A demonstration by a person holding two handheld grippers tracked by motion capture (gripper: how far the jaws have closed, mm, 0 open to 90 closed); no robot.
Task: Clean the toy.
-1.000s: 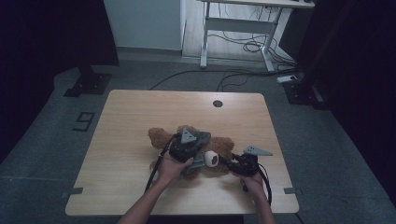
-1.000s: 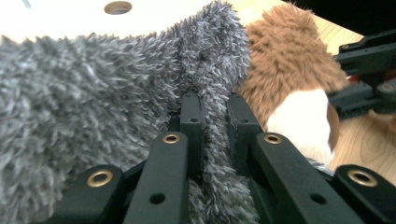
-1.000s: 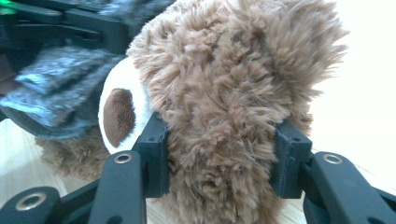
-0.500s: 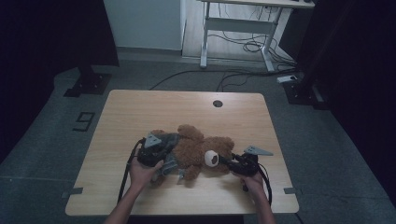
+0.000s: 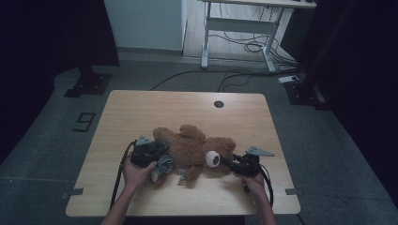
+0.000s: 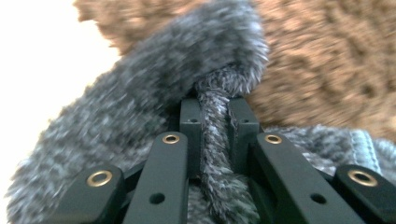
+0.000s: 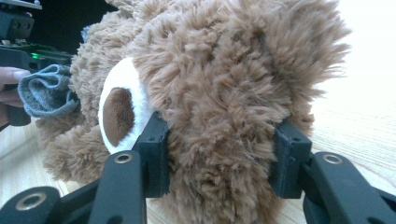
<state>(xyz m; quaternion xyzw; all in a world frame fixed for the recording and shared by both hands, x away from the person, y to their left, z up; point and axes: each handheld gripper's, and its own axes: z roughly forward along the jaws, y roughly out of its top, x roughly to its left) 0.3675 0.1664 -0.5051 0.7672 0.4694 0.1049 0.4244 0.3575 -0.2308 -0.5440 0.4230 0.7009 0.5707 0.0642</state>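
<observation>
While unlabelled — teddy bear [image 5: 192, 147], table [image 5: 141, 108]

Three cameras on one table: one fixed overhead, two riding on the hand-held grippers.

The high view looks forward and down on the whole table [image 5: 141, 108] from the person's near side. The left gripper view sits tight against grey cloth [image 6: 154, 93]. The right gripper view faces left, close on the teddy bear [image 7: 224, 93], shared with the high view.
</observation>
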